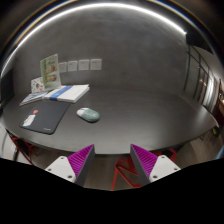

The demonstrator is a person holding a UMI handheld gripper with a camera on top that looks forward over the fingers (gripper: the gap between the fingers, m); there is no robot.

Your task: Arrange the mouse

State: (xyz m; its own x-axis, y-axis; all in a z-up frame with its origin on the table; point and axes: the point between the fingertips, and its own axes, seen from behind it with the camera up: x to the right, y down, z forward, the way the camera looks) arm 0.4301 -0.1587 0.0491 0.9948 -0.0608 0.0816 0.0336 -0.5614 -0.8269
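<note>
A pale grey mouse (88, 114) lies on the dark table (130, 125), just right of a dark mouse mat (47, 117). My gripper (112, 160) hangs above the table's near edge, well short of the mouse, which lies beyond the fingers and a little to their left. The two fingers with magenta pads (80, 160) stand wide apart with nothing between them.
An open book or stack of papers (60, 94) lies at the back left beyond the mat, with an upright booklet (48, 70) behind it. Papers are pinned on the far wall (82, 65). Red chair frames (125, 175) show below the table's near edge.
</note>
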